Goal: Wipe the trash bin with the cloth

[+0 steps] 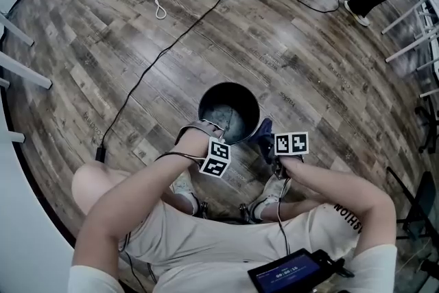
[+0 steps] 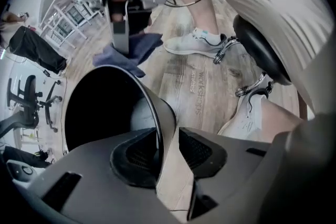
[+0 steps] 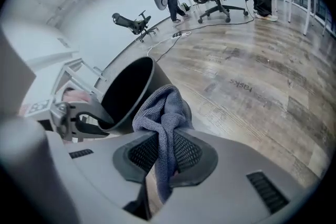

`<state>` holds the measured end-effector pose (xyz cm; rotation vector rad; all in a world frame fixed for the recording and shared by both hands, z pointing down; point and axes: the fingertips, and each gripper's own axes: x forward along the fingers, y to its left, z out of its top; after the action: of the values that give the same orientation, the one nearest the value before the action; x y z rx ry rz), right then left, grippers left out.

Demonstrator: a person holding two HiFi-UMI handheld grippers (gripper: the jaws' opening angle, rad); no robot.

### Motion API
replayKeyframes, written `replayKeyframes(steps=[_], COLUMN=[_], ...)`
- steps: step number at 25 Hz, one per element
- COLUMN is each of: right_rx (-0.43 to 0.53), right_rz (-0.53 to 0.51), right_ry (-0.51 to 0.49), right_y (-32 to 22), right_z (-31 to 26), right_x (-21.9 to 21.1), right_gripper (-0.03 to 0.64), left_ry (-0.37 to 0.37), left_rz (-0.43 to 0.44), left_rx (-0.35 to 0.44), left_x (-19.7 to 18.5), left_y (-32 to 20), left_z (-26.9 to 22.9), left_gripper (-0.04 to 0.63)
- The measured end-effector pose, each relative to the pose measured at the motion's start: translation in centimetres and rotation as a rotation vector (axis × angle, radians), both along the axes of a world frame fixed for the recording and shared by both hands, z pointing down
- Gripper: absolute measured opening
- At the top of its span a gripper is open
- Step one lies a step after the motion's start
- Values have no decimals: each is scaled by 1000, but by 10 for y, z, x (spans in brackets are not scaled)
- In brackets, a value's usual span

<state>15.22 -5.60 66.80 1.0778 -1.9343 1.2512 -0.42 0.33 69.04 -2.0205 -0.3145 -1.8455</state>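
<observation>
Wipe's barely going: right hand-held gripper (image 3: 163,157) clamps the cloth (image 3: 163,107) beside the bin (image 2: 152,107). The left hand-held gripper (image 2: 168,149) straddles its rim, jaws loose. Next, I'd guess: clamp rim, wipe.

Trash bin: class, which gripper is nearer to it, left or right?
Left. The left gripper straddles the rim of the trash bin, jaws apart; the right gripper, shut on the cloth, sits beside its outer wall.

Black bin (image 1: 206,101), bunched blue-grey cloth (image 1: 265,133) alongside

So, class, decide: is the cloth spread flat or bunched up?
Bunched. The cloth hangs in crumpled folds, pinched between the pads of the right claw, beside the trash bin.
</observation>
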Motion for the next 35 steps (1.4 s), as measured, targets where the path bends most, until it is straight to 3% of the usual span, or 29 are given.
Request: replayKeyframes(steps=[5,12,17,22,35], right_rx=[0,58,66,45,-45], right_rz=[23,-43,-73,-89,-17], right_ry=[-62,-21,25,4,6], right_y=[16,8,-6,-11,-22], right_z=[-37,-20,17,59,195], right_x=[-17,-31,-25,-21,-16], right_gripper=[54,54,54,54,54], left_ry=[0,-27,-13,-12,-2], left_rz=[-20,72,55,42,33], left_rx=[42,54,40,43,41], left_x=[-5,1,3,6,11], left_y=[-10,-1,0,0,-2], left_z=[5,7,6,6,5], left_gripper=[111,37,35,35,35])
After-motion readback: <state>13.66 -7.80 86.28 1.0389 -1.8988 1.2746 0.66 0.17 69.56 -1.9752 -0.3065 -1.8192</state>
